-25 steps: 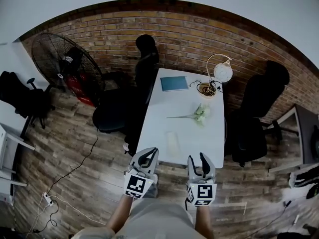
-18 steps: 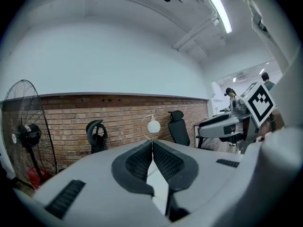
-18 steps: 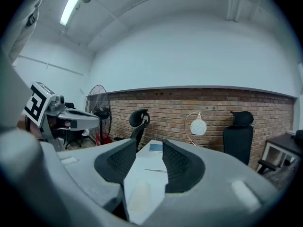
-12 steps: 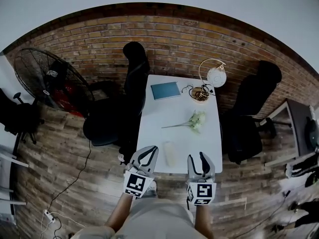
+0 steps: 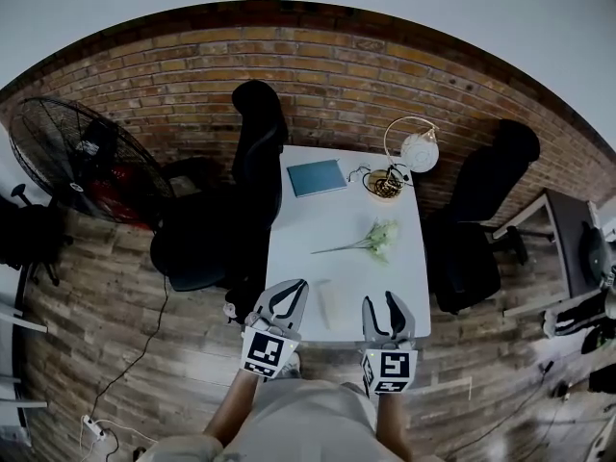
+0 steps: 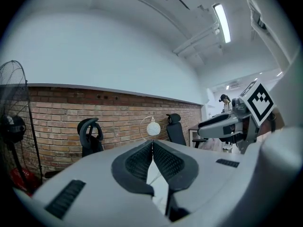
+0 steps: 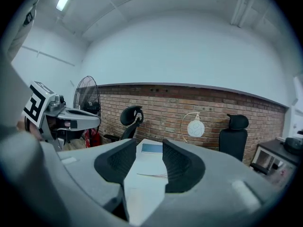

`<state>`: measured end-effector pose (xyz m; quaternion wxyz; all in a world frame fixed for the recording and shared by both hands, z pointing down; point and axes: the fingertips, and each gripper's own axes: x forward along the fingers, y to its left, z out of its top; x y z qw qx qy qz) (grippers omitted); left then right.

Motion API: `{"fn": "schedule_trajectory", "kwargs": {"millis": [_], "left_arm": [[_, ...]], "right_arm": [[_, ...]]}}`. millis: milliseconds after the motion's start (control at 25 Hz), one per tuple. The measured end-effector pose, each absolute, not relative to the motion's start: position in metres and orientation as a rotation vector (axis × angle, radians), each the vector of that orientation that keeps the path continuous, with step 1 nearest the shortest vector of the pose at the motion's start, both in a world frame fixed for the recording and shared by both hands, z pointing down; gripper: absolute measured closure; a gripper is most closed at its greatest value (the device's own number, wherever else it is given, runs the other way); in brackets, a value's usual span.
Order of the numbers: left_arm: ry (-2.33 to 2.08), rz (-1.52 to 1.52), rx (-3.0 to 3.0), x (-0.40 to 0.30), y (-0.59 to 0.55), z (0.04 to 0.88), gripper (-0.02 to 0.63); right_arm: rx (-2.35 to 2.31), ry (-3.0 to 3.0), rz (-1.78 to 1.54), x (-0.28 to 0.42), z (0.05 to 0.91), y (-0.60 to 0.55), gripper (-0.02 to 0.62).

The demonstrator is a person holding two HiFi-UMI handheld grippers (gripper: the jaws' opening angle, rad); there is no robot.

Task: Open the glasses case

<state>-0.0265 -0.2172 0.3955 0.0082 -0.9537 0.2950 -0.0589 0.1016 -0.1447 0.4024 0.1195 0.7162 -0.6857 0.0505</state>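
A pale oblong glasses case [image 5: 330, 303] lies closed on the white table [image 5: 298, 248], near its front edge. It sits between my two grippers in the head view, and neither touches it. My left gripper [image 5: 296, 286] hangs at the table's front left corner; in the left gripper view its pads [image 6: 152, 143] meet at the tips with nothing between them. My right gripper [image 5: 380, 302] hovers over the front edge just right of the case. The right gripper [image 7: 149, 143] has a clear gap between its jaws and holds nothing.
Further back on the table lie a white flower sprig [image 5: 375, 237], a blue book [image 5: 317, 177], a bowl [image 5: 385, 183] and a globe lamp [image 5: 420, 149]. Black office chairs [image 5: 255, 123] [image 5: 491, 181] flank it. A floor fan [image 5: 67, 162] stands left, a side desk [image 5: 568, 239] right.
Both grippers and the view have come forward to the table's front edge, so the case now lies between them. The fan has slid toward the left. Jaws look unchanged.
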Motion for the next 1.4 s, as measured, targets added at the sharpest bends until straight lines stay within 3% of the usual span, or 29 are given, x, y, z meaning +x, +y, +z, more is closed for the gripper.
{"fn": "schedule_trajectory", "kwargs": {"millis": [1400], "left_arm": [[0.920, -0.461, -3.082, -0.014, -0.243, 0.513, 0.598]], "right_arm": [[1.888, -1.955, 0.470, 0.108, 0.520, -0.175, 0.417]]}}
